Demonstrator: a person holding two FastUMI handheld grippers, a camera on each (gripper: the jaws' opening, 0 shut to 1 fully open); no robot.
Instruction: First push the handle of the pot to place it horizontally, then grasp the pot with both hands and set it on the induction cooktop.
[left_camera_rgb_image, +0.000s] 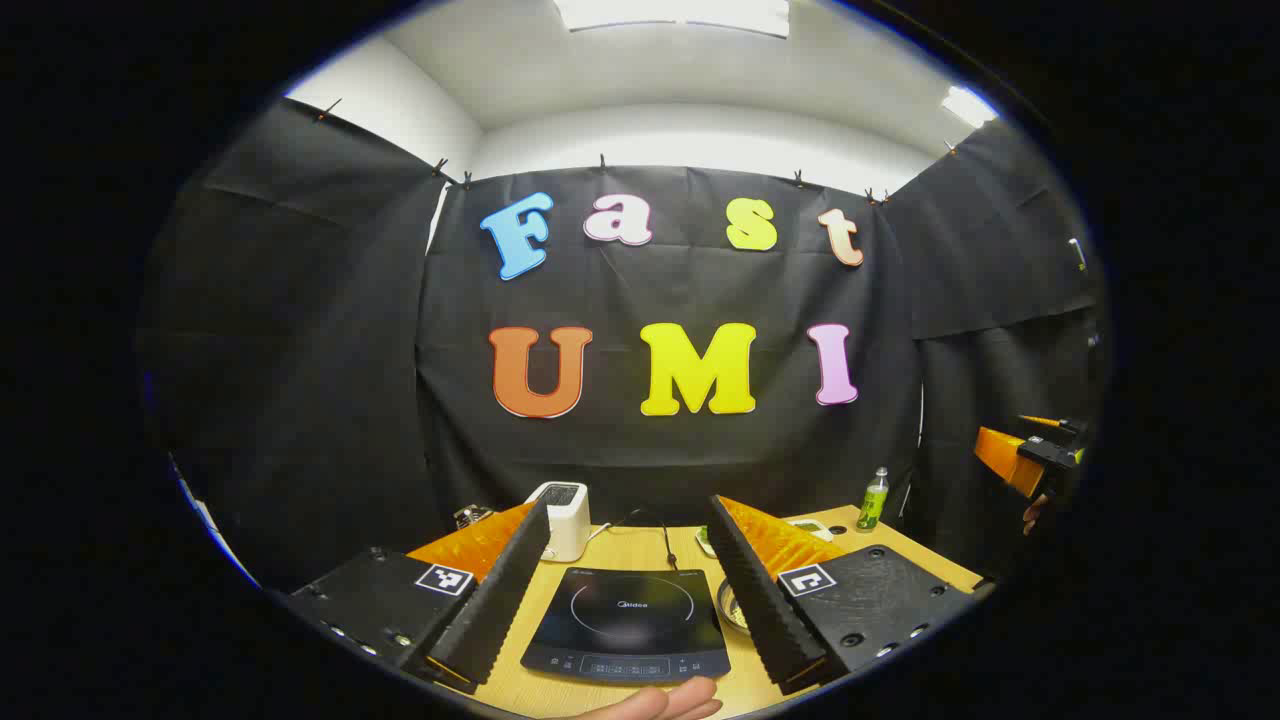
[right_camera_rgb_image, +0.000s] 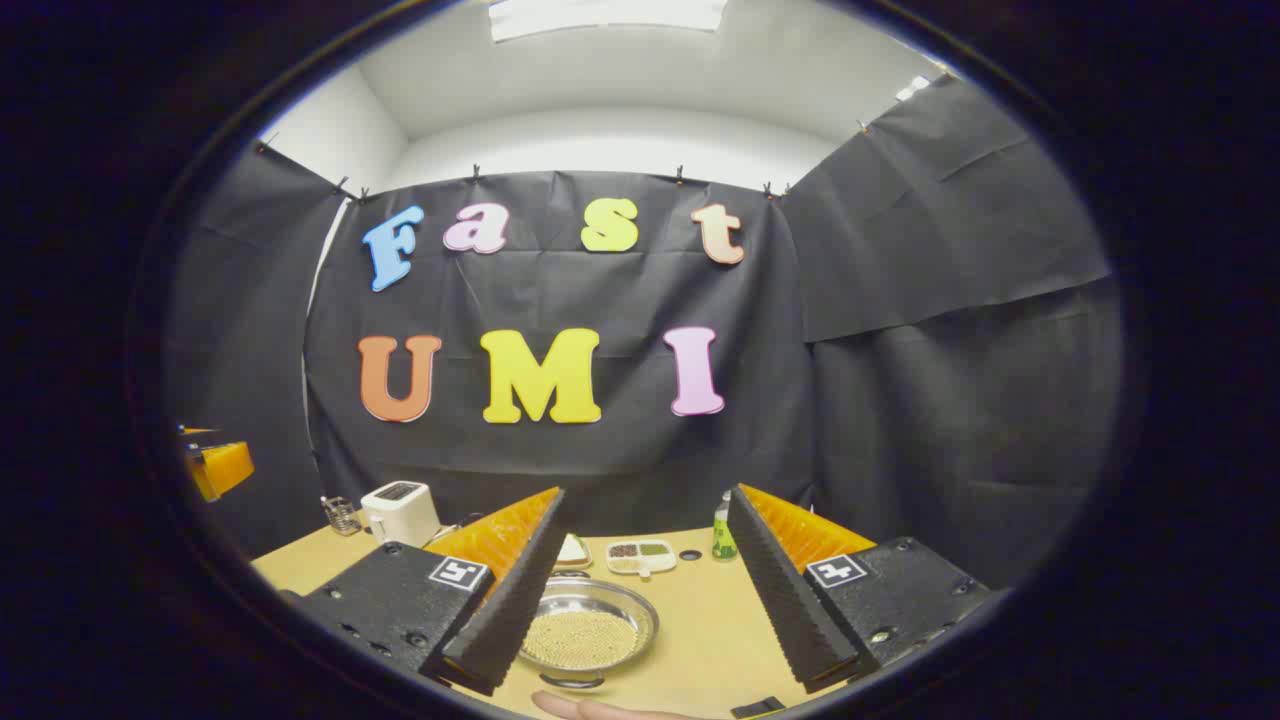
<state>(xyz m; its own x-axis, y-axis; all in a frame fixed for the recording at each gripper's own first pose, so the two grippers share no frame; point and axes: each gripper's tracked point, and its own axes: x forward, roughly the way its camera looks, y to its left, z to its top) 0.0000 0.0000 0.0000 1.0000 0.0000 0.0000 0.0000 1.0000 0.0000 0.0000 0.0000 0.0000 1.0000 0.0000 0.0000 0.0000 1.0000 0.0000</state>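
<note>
Fingertips of a hand (left_camera_rgb_image: 665, 703) poke in at the very near edge of the left gripper view, just under the left gripper (left_camera_rgb_image: 625, 600), whose two fingers stand wide apart and hold nothing. Between them, flat on the wooden table (left_camera_rgb_image: 690, 555), lies the black induction cooktop (left_camera_rgb_image: 628, 625), with a white toaster (left_camera_rgb_image: 562, 520) beyond its far left corner and a green bottle (left_camera_rgb_image: 873, 500) at the far right. The right gripper (right_camera_rgb_image: 640, 590) is likewise spread wide and empty, held above the table; between its fingers sits the pot (right_camera_rgb_image: 585, 632), a shallow steel pan filled with small pale grains, its short handle (right_camera_rgb_image: 570, 681) pointing toward the near edge. A small sectioned dish (right_camera_rgb_image: 641, 556) lies farther off. Neither gripper touches the pot. To my eye the push comes first: lower the right gripper beside that handle, nudge it sideways slowly so the grains stay put, and keep the cooktop clear for landing.
</note>
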